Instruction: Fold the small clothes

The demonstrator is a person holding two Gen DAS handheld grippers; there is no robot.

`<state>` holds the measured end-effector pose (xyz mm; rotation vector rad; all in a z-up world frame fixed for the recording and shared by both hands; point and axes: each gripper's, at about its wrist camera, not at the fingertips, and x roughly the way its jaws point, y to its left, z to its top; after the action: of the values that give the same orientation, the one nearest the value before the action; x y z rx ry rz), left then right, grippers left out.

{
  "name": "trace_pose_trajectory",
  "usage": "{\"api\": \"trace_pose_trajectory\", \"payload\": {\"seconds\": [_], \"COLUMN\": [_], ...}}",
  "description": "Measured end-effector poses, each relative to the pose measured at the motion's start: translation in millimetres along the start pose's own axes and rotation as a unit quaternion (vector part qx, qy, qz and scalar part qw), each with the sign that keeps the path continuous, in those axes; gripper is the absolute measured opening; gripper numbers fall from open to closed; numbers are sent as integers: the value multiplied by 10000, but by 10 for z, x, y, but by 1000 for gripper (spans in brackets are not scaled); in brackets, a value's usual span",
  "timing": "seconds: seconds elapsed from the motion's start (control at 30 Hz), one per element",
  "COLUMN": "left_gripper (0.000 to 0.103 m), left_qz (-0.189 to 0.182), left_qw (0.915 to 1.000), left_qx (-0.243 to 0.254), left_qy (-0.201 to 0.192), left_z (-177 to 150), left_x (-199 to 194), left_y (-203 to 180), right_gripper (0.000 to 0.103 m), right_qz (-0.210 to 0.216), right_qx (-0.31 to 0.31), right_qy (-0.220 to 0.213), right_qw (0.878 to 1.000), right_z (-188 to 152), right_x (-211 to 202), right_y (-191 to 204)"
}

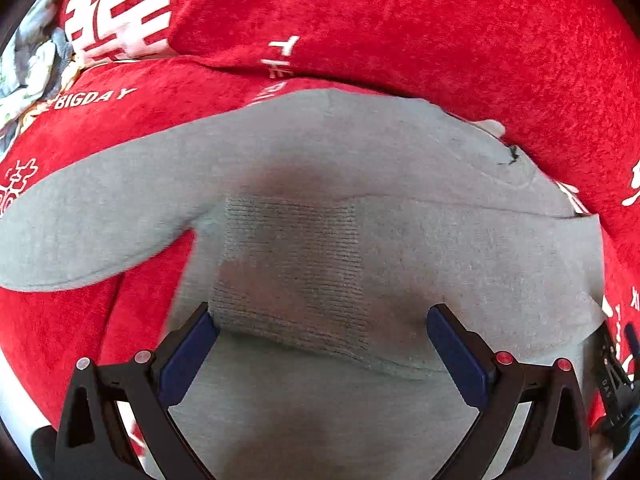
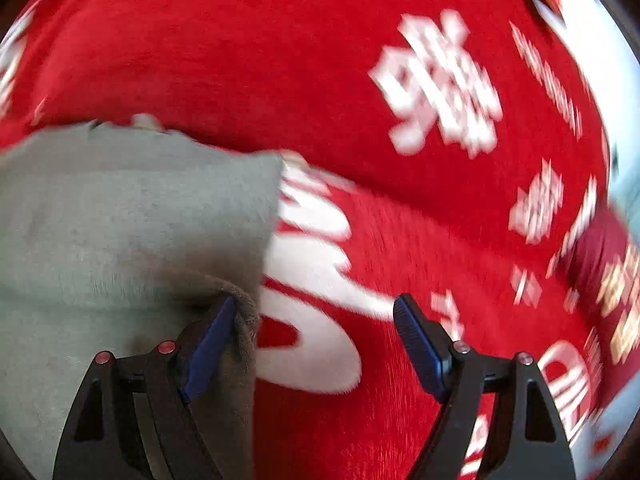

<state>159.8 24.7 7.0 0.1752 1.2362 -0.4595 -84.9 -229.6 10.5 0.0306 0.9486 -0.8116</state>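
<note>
A small grey knit sweater [image 1: 360, 208] lies on a red plush blanket [image 1: 400, 20]. One sleeve stretches out to the left, and the ribbed hem is folded up over the body. My left gripper [image 1: 320, 320] is open just above the sweater, its blue pads either side of the folded hem. In the right wrist view the sweater [image 2: 132, 220] fills the left side. My right gripper [image 2: 316, 320] is open at the sweater's right edge; its left pad touches the grey fabric edge and its right pad is over the blanket [image 2: 280, 60]. This view is motion-blurred.
The red blanket carries white lettering and characters [image 1: 120, 12], and a fold ridge runs behind the sweater. A patterned grey-white fabric [image 1: 32, 52] shows at the far left. The other gripper's black tip [image 1: 616, 368] is at the sweater's right edge. A pale surface [image 2: 624, 92] borders the blanket on the right.
</note>
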Motion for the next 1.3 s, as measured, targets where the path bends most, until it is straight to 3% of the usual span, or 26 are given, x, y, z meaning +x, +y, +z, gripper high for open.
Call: {"api": "trace_pose_trajectory", "payload": {"seconds": [0.1,0.17,0.27,0.4,0.43,0.5,0.57,0.6,0.67,0.73,0.77,0.87,1.0,1.13,1.23,1.27,1.3], "left_gripper": [103,103,103,103,103,103,103,103,103,103,103,103,103,103,103,103,103], "left_qz": [126,257,416,253,225,106,137,302,636,555,559,395,353,356,322,329,361], "left_qw": [9996,9987,9982,9983,9980,9977,9985,9981,9956,9951,9951,9973,9979,9979,9987,9987,9986], "left_qx": [202,352,388,17,-7,63,308,445,692,770,787,614,534,517,391,387,390], "left_qy": [-155,-256,-210,-532,-593,-668,-434,-296,29,-264,-215,-120,-141,-125,-39,-12,-9], "left_z": [-18,-17,-8,56,81,131,171,172,167,147,147,151,133,126,128,126,125], "left_x": [-41,-40,-17,-249,-288,-320,-158,-44,206,179,179,152,124,140,151,138,113], "left_y": [-166,-255,-276,-216,-237,-288,-363,-381,-367,-302,-280,-186,-148,-139,-52,-15,12], "right_gripper": [84,84,86,86,86,86,86,86,86,86,86,86,86,86,86,85,84], "right_qz": [13,319,903,1534,1885,2472,3047,2971,2329,2232,2193,2682,3187,3379,3489,3873,4375], "right_qx": [-32,62,385,465,356,85,-23,-81,-178,359,667,1002,76,-198,-436,-573,-650], "right_qy": [108,104,-339,-773,-812,-589,-38,227,680,766,788,136,-431,-344,-26,387,867], "right_qw": [9999,9994,9946,9840,9781,9671,9524,9546,9700,9711,9702,9581,9468,9403,9361,9193,8927], "right_z": [-59,-41,76,455,583,760,875,899,927,959,979,906,501,315,231,162,52], "right_x": [-56,-165,-401,-449,-379,-143,237,446,824,1033,1028,594,-73,-100,38,95,89], "right_y": [-78,-164,-340,-316,-216,13,199,281,303,53,-89,-457,-447,-263,-48,42,115]}}
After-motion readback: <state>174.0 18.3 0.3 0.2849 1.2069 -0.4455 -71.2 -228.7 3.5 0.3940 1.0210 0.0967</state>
